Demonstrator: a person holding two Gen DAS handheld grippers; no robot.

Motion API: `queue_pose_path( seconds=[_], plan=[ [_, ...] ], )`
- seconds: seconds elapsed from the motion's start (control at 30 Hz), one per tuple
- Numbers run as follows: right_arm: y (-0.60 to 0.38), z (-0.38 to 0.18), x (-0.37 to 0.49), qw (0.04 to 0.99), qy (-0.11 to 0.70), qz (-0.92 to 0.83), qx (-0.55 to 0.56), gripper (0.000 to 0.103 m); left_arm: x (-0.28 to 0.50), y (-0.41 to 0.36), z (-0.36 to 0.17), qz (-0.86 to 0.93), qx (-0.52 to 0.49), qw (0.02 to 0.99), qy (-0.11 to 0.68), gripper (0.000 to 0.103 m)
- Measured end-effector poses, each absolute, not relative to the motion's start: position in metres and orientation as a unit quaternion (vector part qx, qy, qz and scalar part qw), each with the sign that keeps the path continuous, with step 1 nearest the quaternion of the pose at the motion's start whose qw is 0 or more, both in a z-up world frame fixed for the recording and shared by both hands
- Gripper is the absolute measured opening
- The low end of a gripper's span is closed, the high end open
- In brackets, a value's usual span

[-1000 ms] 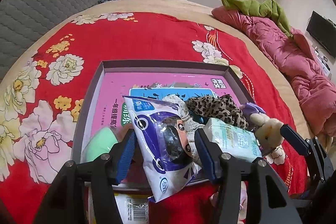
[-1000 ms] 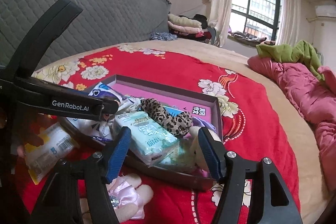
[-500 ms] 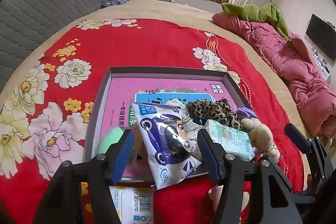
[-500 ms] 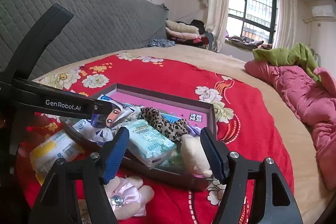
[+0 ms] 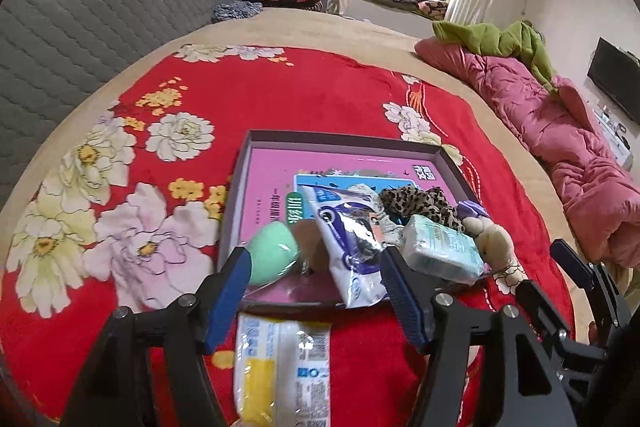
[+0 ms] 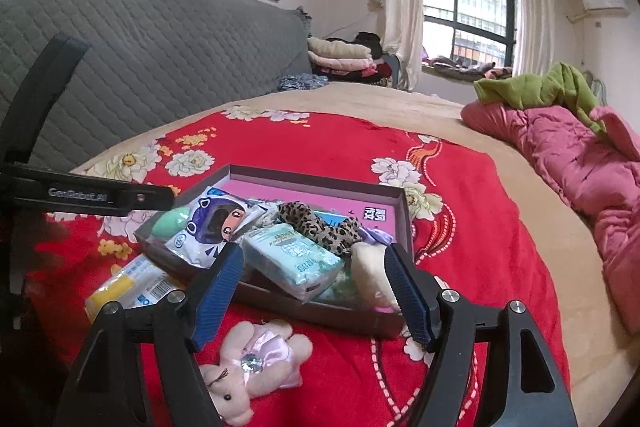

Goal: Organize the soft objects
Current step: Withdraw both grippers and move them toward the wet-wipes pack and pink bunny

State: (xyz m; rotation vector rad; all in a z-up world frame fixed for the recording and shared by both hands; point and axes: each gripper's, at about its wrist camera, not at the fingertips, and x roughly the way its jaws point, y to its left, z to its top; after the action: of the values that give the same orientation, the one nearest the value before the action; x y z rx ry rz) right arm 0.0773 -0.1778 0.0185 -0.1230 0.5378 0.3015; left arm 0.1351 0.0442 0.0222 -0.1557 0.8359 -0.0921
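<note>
A shallow purple box (image 5: 340, 141) (image 6: 320, 183) lies on the red flowered bedspread. In it are a blue-and-white cartoon pouch (image 5: 348, 239) (image 6: 212, 223), a pale green tissue pack (image 5: 440, 253) (image 6: 296, 259), a leopard scrunchie (image 5: 420, 201) (image 6: 320, 223), a green sponge (image 5: 272, 253) and a cream plush (image 5: 494, 243) (image 6: 370, 273). My left gripper (image 5: 316, 291) is open and empty, just in front of the box. A yellow-and-white wipes pack (image 5: 280, 363) (image 6: 128, 285) lies below it. My right gripper (image 6: 312, 291) is open and empty. A pink plush bunny (image 6: 252, 359) lies under it.
A grey quilted headboard (image 5: 100, 7) stands at the left. A pink quilt (image 5: 560, 131) with a green garment (image 5: 500, 39) lies along the bed's right side. Folded blankets (image 6: 340, 55) are stacked by the window. The left gripper's arm (image 6: 80, 193) crosses the right view.
Both grippers have pulled back and up from the box. The left gripper now sits clear of the cartoon pouch, which lies in the box. The wipes pack and bunny show more fully.
</note>
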Motion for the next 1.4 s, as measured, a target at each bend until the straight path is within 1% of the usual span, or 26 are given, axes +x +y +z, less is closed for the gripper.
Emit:
queue_pose_path(
  seconds=[0.3, 0.6, 0.73, 1.03, 1.4],
  plan=[
    [-0.185, 0.030, 0.058, 0.953, 0.270, 0.133, -0.037, 0.075, 0.112, 0.055, 0.033, -0.037, -0.077, 0.912, 0.401, 0.067],
    [-0.177, 0.029, 0.042, 0.946, 0.299, 0.128, -0.022, 0.075, 0.090, 0.060, 0.032, -0.036, -0.072, 0.908, 0.411, 0.067],
    [-0.175, 0.022, 0.039, 0.937, 0.321, 0.139, 0.008, 0.075, 0.086, 0.064, 0.027, -0.037, -0.082, 0.902, 0.422, 0.067],
    [-0.158, 0.011, 0.030, 0.928, 0.351, 0.127, -0.012, 0.075, 0.074, 0.062, 0.010, -0.038, -0.071, 0.893, 0.443, 0.067],
    [-0.148, -0.006, 0.025, 0.914, 0.385, 0.124, -0.007, 0.075, 0.067, 0.056, -0.018, -0.042, -0.061, 0.875, 0.478, 0.067]
  ],
)
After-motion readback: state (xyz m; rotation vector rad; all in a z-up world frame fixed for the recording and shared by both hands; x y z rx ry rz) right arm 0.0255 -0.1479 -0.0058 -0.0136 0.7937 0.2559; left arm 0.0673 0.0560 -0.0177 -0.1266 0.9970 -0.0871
